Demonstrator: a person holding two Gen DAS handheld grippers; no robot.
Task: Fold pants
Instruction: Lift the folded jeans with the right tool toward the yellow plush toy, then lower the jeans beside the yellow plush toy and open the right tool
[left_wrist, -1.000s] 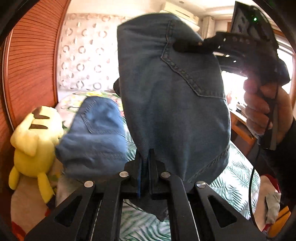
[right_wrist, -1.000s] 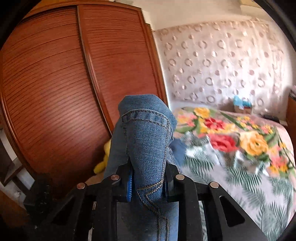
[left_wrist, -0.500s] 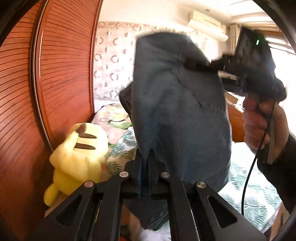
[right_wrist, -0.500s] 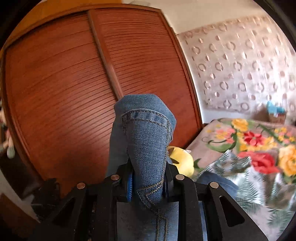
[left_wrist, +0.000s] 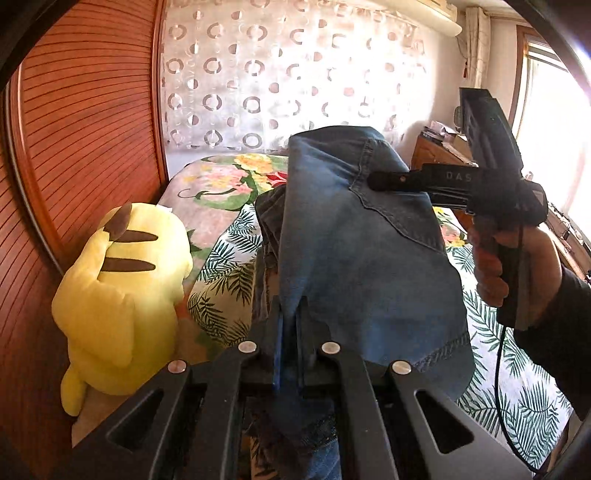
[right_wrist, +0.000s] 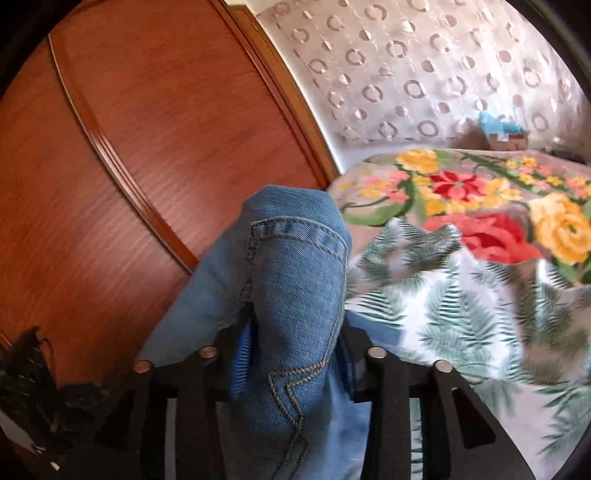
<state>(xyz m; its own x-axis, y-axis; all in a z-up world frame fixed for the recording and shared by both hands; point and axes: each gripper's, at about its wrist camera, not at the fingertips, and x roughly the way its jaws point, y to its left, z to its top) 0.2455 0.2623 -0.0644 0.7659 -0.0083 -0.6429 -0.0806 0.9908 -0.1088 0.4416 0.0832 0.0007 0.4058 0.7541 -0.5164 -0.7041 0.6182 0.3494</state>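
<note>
Jeans (left_wrist: 354, 258) hang in the air at frame centre in both views, above the near edge of the bed (left_wrist: 221, 273). Left gripper (left_wrist: 290, 332) fingers are clamped tight on a thin fold of denim. Right gripper (right_wrist: 295, 350), gripping a thick seamed bunch half a second ago, now has its jaws opening, cloth between them and a gap showing beside the right pad. That side looks about to drop, so the fold is probably being laid down. Yellow plush toy (left_wrist: 122, 295) sits at lower left
</note>
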